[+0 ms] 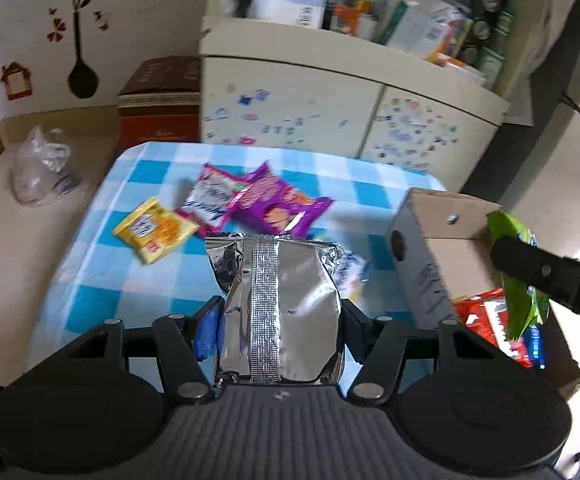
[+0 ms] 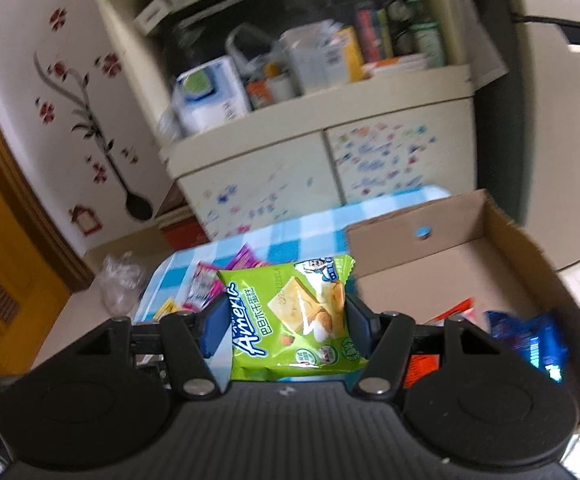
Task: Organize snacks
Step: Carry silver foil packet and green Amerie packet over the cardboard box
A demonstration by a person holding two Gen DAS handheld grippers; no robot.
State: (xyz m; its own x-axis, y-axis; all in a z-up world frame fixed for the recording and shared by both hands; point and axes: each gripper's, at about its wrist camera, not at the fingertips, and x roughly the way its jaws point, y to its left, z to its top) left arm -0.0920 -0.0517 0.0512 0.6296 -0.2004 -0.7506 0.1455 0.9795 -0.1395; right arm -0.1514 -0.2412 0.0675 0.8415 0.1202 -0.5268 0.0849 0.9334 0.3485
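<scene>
Both packets look light, puffy and slick: the left claw (image 1: pixel 278 320) is clamped across the foil pack's (image 1: pixel 280 300) middle, the right claw (image 2: pixel 286 320) likewise on the green pack (image 2: pixel 294 320).

1. Left gripper (image 1: pixel 280 324) holds a foil packet (image 1: pixel 280 304) above the desk (image 1: pixel 90 280).
2. Behind it, three snack packets (image 1: pixel 226 208) lie clustered on the desk.
3. A cardboard box (image 1: pixel 430 248) sits at the desk's right, packets inside.
4. Right gripper (image 2: pixel 286 320) holds a biscuit packet (image 2: pixel 294 320) just left of the box.
5. A cabinet (image 1: pixel 330 92) stands behind the desk.

We see the cardboard box (image 2: pixel 442 268) open on top with bare floor at its far end, while loose snack packets (image 1: pixel 226 208) crowd the worktop (image 1: pixel 102 216) centre.
</scene>
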